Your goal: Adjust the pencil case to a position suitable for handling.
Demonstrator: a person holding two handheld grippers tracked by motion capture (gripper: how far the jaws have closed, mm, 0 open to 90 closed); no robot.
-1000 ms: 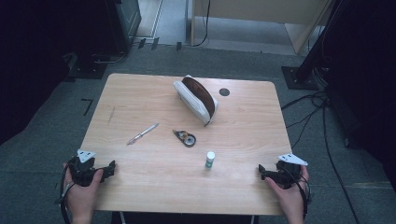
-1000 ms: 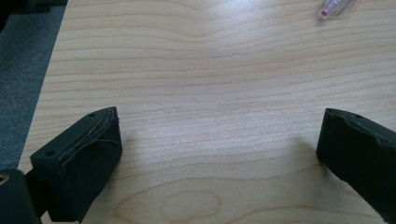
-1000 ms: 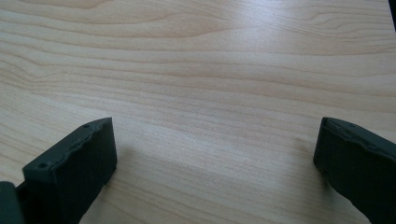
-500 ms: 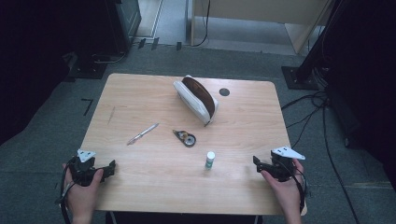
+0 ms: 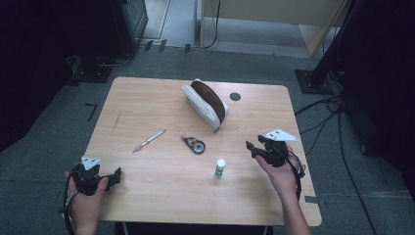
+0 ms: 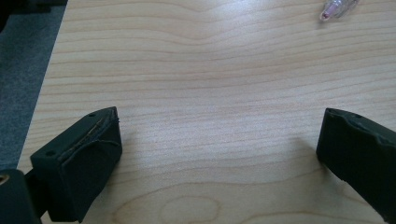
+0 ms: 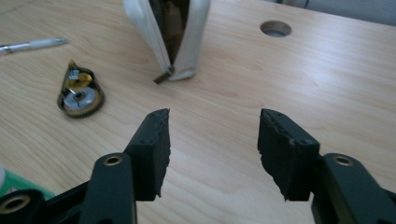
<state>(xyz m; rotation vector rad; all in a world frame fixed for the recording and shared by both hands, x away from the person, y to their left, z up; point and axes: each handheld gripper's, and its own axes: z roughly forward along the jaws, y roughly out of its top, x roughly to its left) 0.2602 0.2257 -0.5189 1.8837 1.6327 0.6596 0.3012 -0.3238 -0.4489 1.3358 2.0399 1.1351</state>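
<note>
The white pouch (image 5: 205,104) stands on its long edge a little toward the far edge of the table (image 5: 147,98), about midway between the left and right edges, its zip mouth gaping so the brown lining shows. In the right gripper view the pouch (image 7: 187,42) lies straight ahead, its zipper pull resting on the wood at the near end. The right gripper (image 5: 251,147) is the one nearest to it, held above the table toward the right edge and well apart from the pouch; its jaws have just been closing and now stand partly apart with only bare wood between them (image 7: 212,135).

Just toward the near edge from the pouch lies a small round tape dispenser (image 5: 195,145), dark with what may be a yellowish hub, though it is slightly blurred in the right gripper view (image 7: 79,93). A small bottle with a white cap (image 5: 220,168) stands upright nearer the front edge, between the dispenser and the right gripper. A pen (image 5: 149,140) lies slanted left of the dispenser, its tip showing at the top of the left gripper view (image 6: 338,7). A round cable hole (image 5: 235,96) sits by the far edge, right of the pouch.

The left gripper (image 5: 117,174) rests at the near left corner, its jaws wide apart over bare table (image 6: 219,140), touching nothing.
</note>
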